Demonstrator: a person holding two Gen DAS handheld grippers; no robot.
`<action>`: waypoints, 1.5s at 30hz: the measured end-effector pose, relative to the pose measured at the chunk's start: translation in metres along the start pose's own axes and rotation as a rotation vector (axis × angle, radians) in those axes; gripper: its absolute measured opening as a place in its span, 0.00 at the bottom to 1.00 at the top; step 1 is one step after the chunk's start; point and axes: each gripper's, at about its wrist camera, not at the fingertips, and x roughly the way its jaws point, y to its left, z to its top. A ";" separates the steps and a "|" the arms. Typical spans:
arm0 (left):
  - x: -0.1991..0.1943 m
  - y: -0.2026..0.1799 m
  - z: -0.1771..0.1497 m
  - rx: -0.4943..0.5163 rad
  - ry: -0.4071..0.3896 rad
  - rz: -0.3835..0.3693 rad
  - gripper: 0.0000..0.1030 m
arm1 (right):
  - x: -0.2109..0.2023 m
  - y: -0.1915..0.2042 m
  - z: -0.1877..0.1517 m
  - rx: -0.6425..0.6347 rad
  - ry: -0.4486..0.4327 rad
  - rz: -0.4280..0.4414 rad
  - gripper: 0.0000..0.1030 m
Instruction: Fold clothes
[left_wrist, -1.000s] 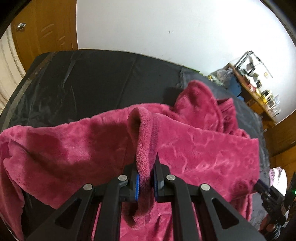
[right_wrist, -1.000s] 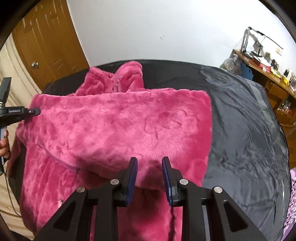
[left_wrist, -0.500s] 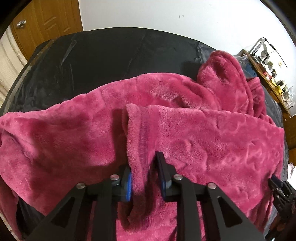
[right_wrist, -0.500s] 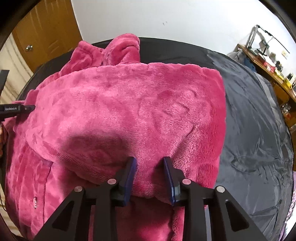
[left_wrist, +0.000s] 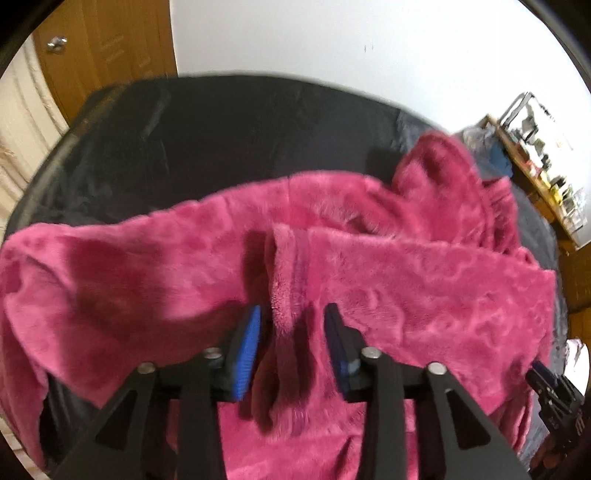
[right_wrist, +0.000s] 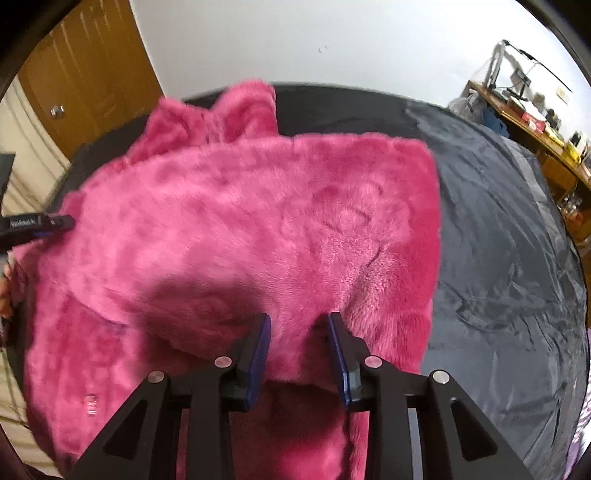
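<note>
Black sheet (right_wrist: 498, 258) under plush magenta garment (right_wrist: 258, 221)

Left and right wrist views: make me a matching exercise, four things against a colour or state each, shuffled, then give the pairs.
Things:
1. left tongs
2. fleece garment
3. bed cover
4. door

Colour or state:
A. brown wood, with a metal knob
B. dark and shiny, wrinkled
C. open, a raised fold of fabric between the blue pads
D. pink, plush, spread out with a layer folded over

Pairs: 1-C, 2-D, 3-B, 4-A
</note>
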 end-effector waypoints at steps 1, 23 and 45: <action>-0.007 -0.003 -0.004 0.009 -0.015 -0.013 0.50 | -0.008 0.003 -0.002 -0.007 -0.010 0.014 0.32; -0.041 -0.052 -0.143 0.179 0.031 0.033 0.58 | -0.063 0.012 -0.146 -0.137 0.088 0.054 0.42; -0.051 0.001 -0.224 0.227 0.079 0.130 0.79 | -0.068 -0.004 -0.193 -0.462 0.148 0.011 0.63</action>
